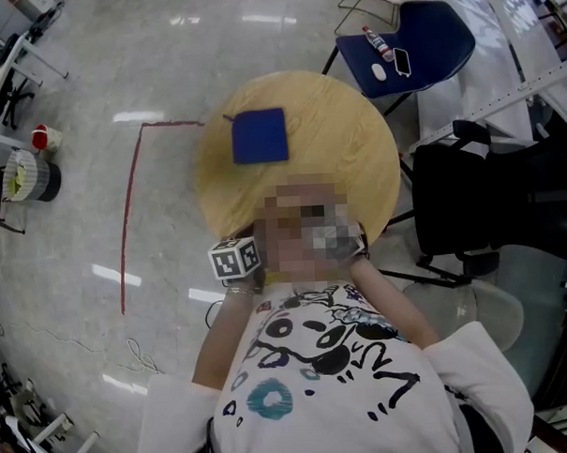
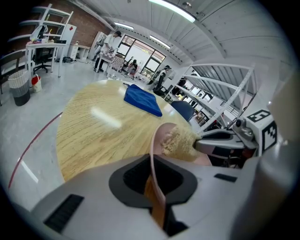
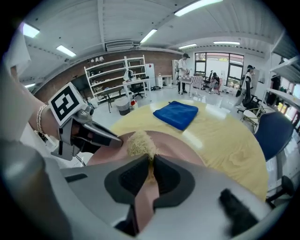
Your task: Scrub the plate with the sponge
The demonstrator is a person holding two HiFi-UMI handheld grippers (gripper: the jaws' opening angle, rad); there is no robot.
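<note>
My left gripper (image 2: 153, 185) is shut on the rim of a pink plate (image 2: 157, 138), which stands on edge above the near side of the round wooden table (image 2: 93, 131). A pale yellow, fibrous sponge (image 3: 139, 144) is clamped in my right gripper (image 3: 151, 171) and pressed against the plate's face (image 3: 180, 146). From the left gripper view the sponge (image 2: 177, 140) sits on the plate's right side, with the right gripper (image 2: 202, 144) behind it. In the head view only the left gripper's marker cube (image 1: 236, 259) shows; a blurred patch hides the plate and sponge.
A folded blue cloth (image 1: 260, 135) lies on the far part of the table (image 1: 346, 143). A blue chair (image 1: 416, 41) with small items on its seat stands beyond the table, with a black chair (image 1: 493, 198) to the right. A red line (image 1: 128, 209) marks the floor at left.
</note>
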